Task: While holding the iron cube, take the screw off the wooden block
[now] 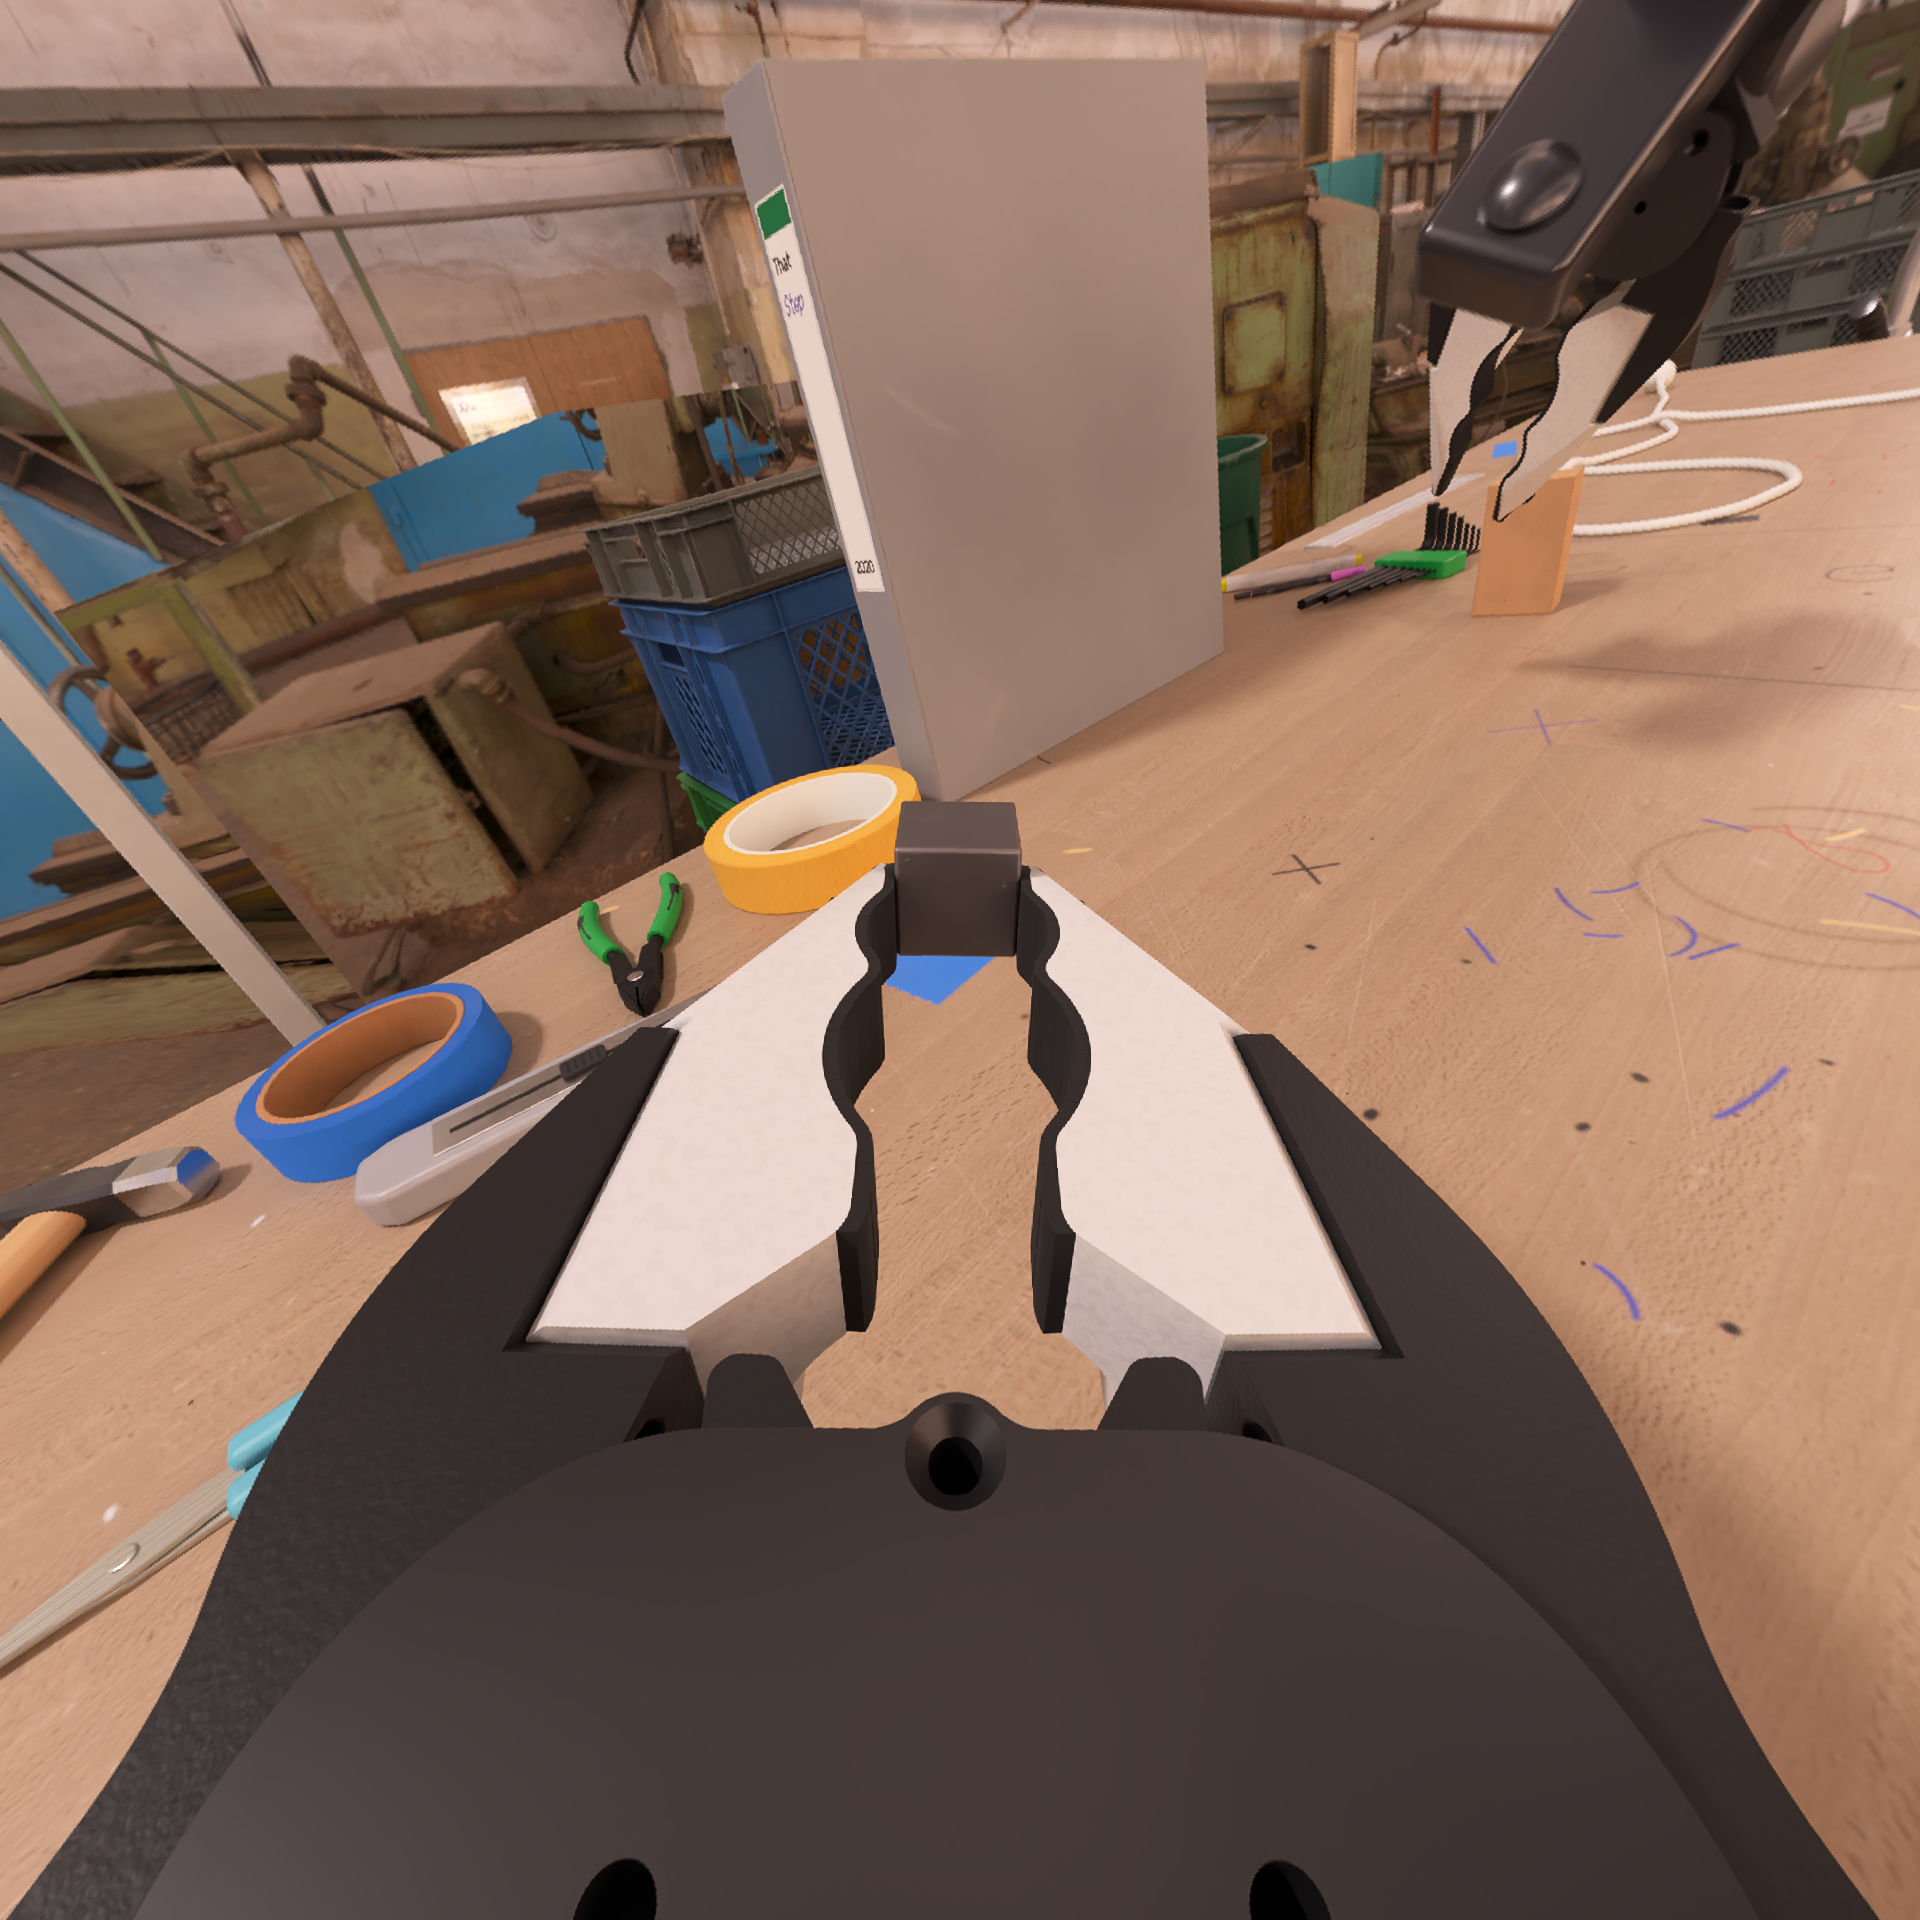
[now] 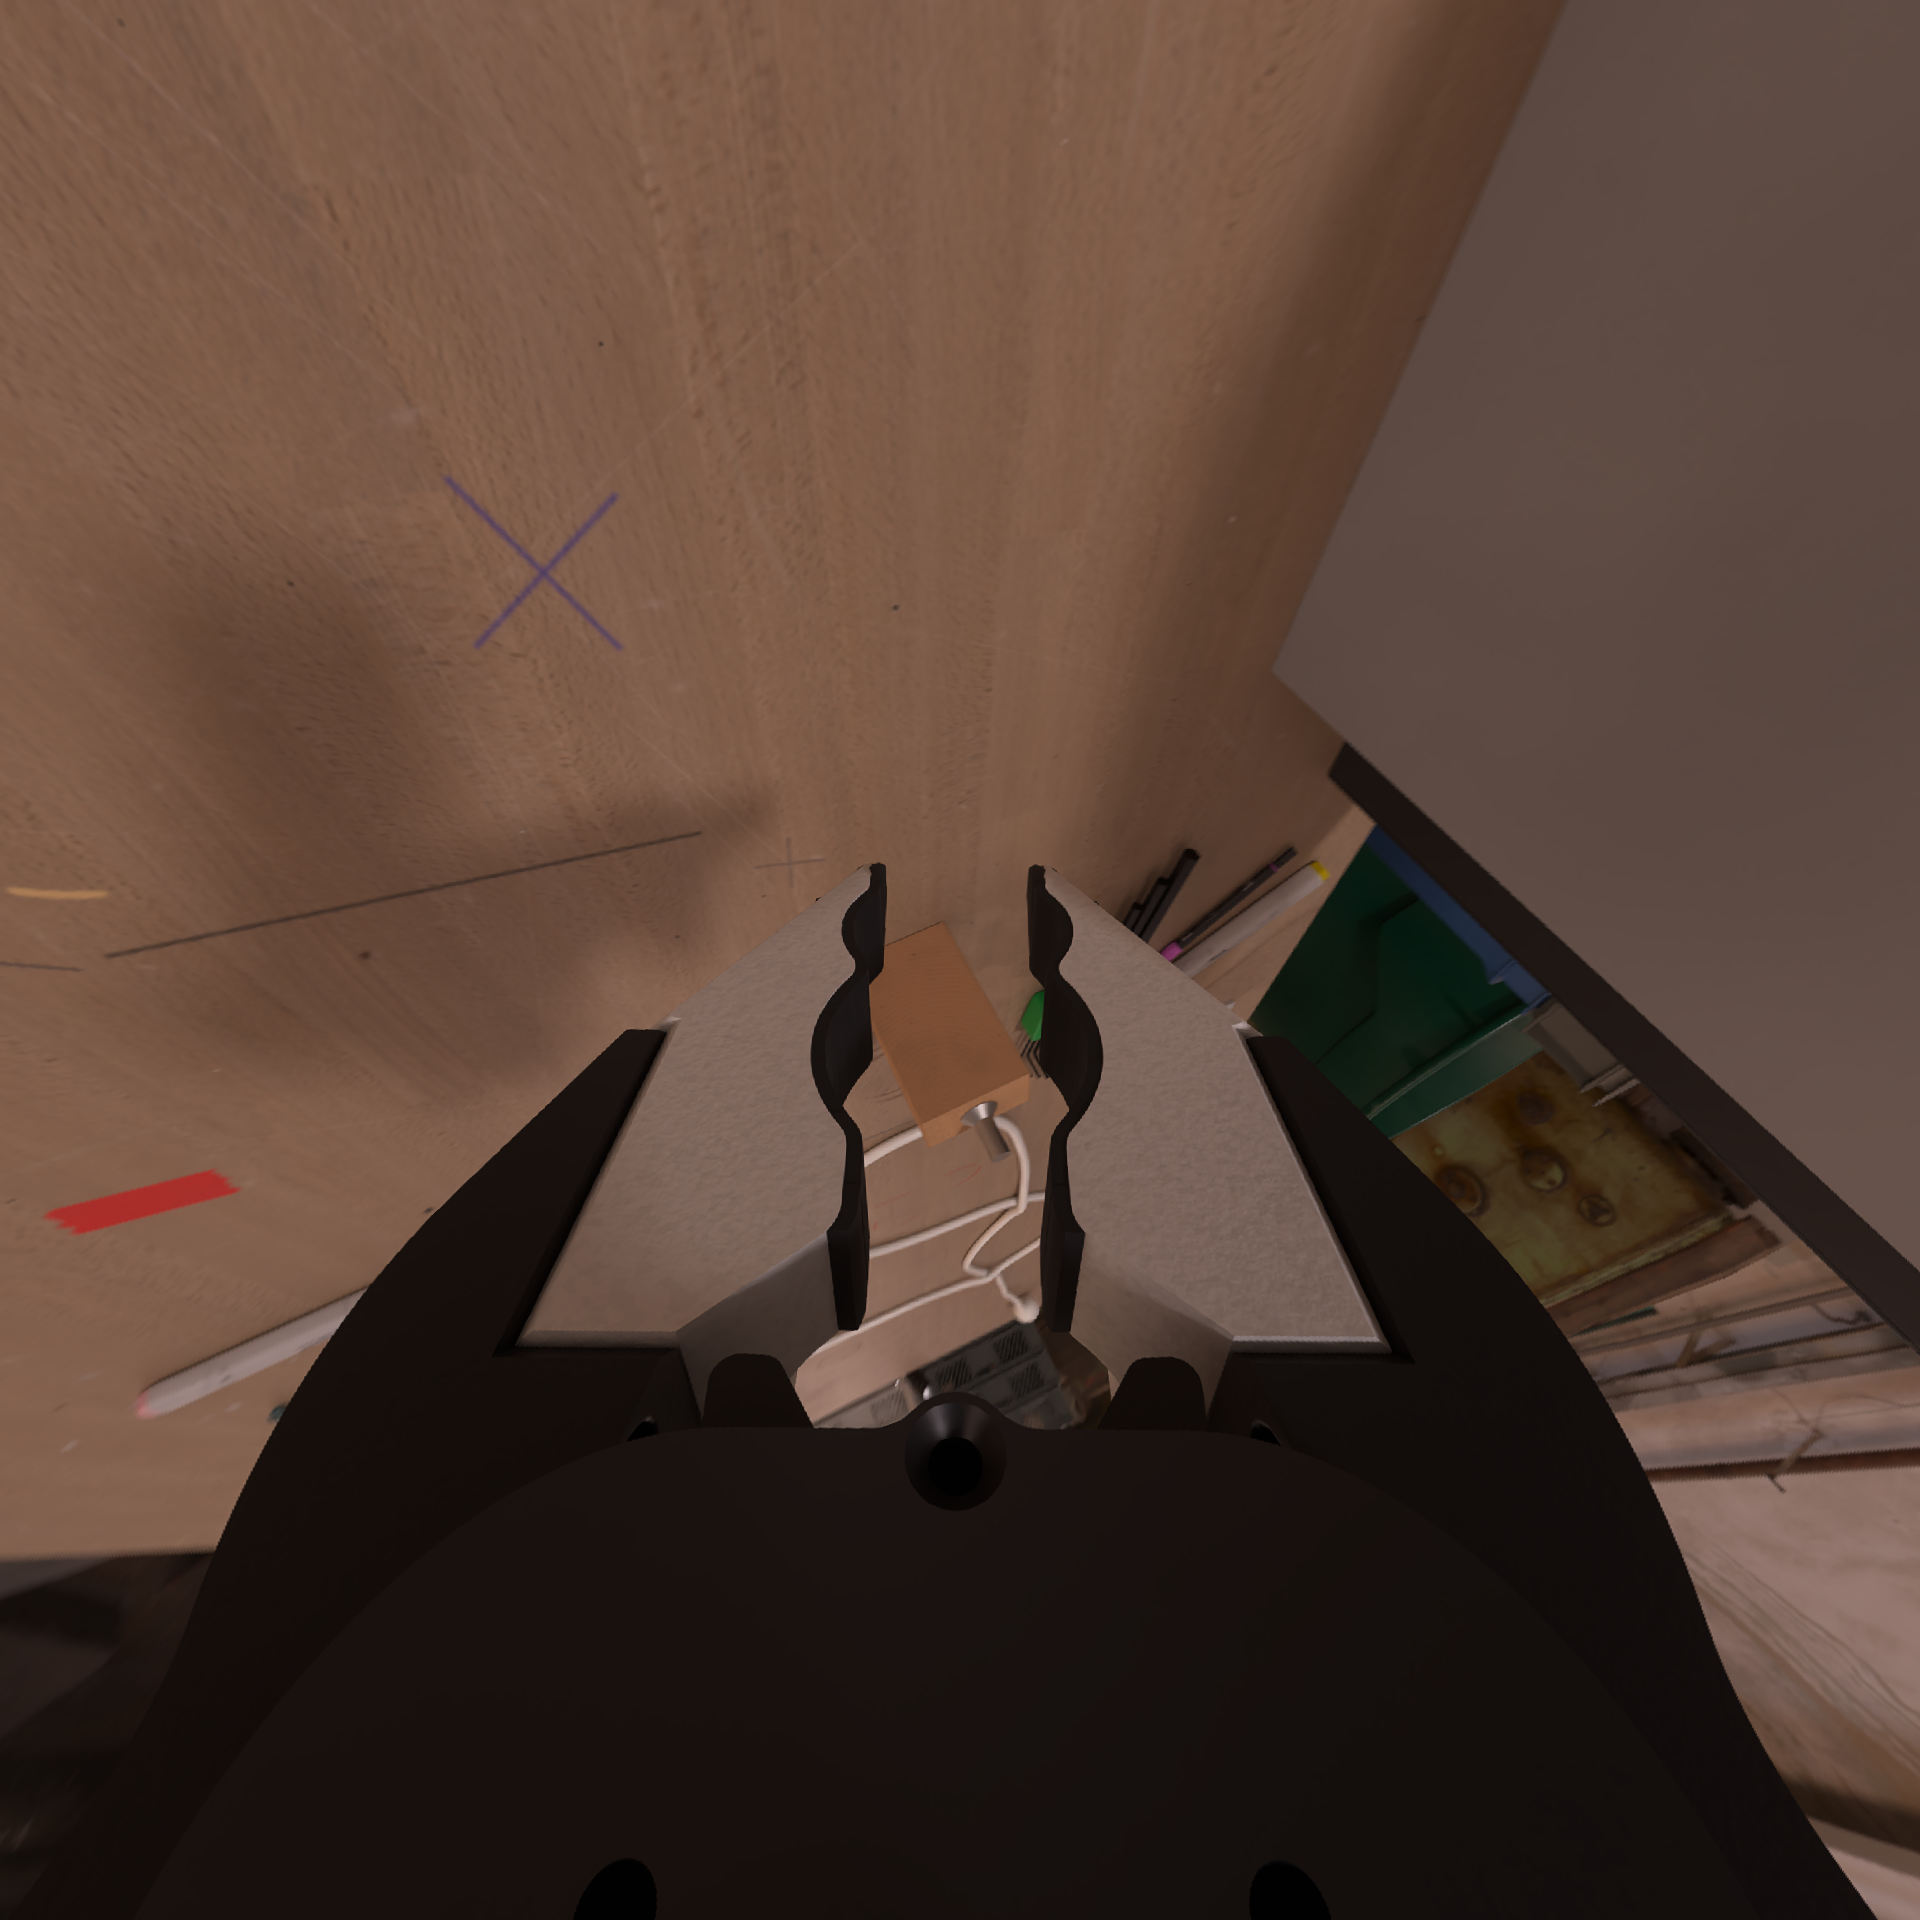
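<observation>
Iron cube (image 1: pixel 956 878) clamped at the fingertips of the left gripper (image 1: pixel 956 904), above the workbench (image 1: pixel 1351 1039). Far off, wooden block (image 2: pixel 940 1023) standing upright, screw (image 2: pixel 985 1127) jutting from its top. Right gripper (image 2: pixel 956 883) poised above the block, jaws parted, gripping nothing. Nearby: white rope (image 1: pixel 1704 488), green hex key set (image 1: pixel 1423 556), grey binder (image 1: pixel 997 416).
</observation>
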